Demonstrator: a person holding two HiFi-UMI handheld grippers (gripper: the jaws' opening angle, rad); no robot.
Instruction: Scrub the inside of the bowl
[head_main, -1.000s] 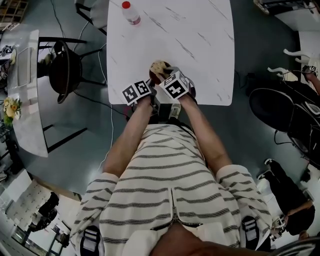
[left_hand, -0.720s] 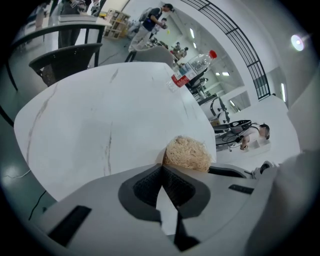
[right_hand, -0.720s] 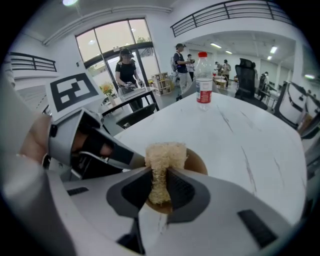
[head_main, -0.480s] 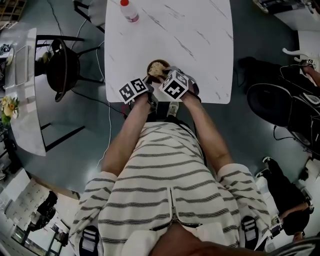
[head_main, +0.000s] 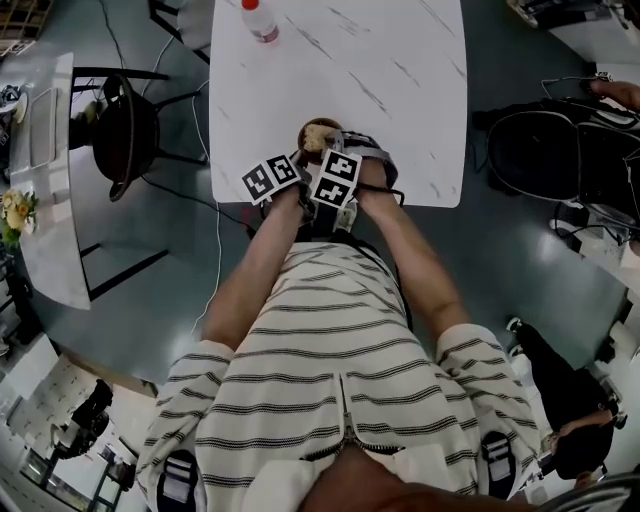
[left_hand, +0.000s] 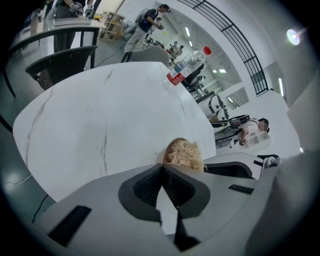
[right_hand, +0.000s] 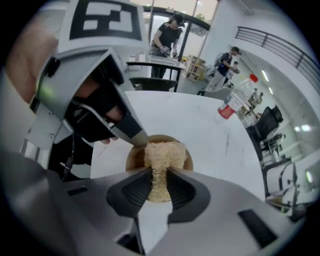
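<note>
A small brown bowl (head_main: 303, 131) stands near the front edge of the white marble table (head_main: 400, 90). A tan fibrous scrubber (right_hand: 162, 155) sits inside the bowl (right_hand: 131, 159). My right gripper (right_hand: 159, 176) is shut on the scrubber, which bulges out above the jaws. The left gripper (right_hand: 137, 139) comes in from the left, its closed tip pinching the bowl's near-left rim. In the left gripper view the jaws meet at the left gripper (left_hand: 162, 167), with the scrubber (left_hand: 184, 154) and a sliver of the bowl (left_hand: 166, 151) just beyond. From the head view both marker cubes cover most of the bowl.
A clear plastic bottle (head_main: 258, 20) with a red cap stands at the table's far left, seen as the bottle (right_hand: 235, 102) too. A black chair (head_main: 125, 130) is left of the table and another chair (head_main: 545, 150) to the right. People are in the background.
The right gripper's cube has swung left, closer to the left cube, and the scrubber has shifted slightly inside the bowl. The left gripper stays at the rim.
</note>
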